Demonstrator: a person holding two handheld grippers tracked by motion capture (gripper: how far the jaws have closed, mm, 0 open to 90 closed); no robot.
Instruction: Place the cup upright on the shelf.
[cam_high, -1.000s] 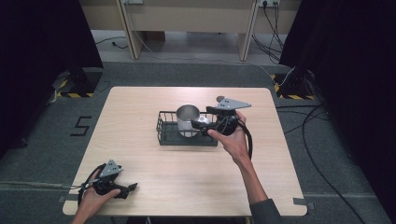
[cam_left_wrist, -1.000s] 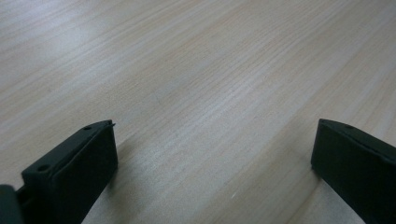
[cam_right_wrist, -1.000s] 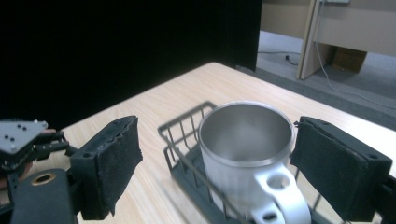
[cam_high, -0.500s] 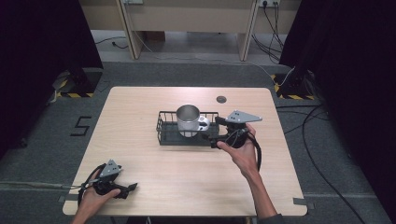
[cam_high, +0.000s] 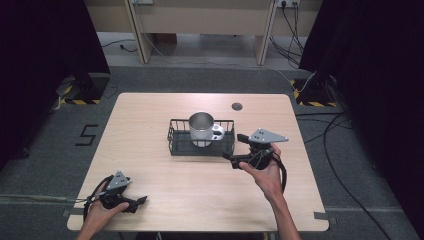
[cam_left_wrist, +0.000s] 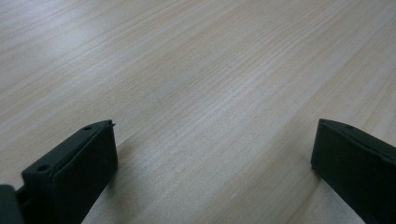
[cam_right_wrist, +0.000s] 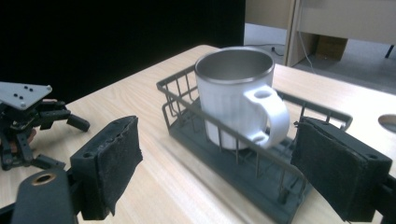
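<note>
A white mug with a steel inside (cam_high: 201, 128) stands upright in a dark wire basket (cam_high: 175, 142) at the middle of the table. My right gripper (cam_high: 235, 148) hovers just off the basket's right end, open, nothing between its jaws. In the right gripper view the mug (cam_right_wrist: 233, 93) and the basket (cam_right_wrist: 180, 100) lie straight ahead between the felt-lined jaws of the right gripper (cam_right_wrist: 217, 123), handle turned toward me. My left gripper (cam_high: 139, 202) rests open at the table's near left corner. In the left gripper view the left gripper (cam_left_wrist: 215, 123) has bare wood between its jaws.
The light wooden table (cam_high: 150, 115) has a round cable hole (cam_high: 237, 106) behind the basket at the right. Dark curtains flank the floor, cables trail at the right, and a floor mark "5" (cam_high: 87, 135) lies left of the table.
My right gripper has drawn back from above the basket's right end, toward the near edge and a little lower, jaws still wide. The mug, basket and left gripper have not moved.
</note>
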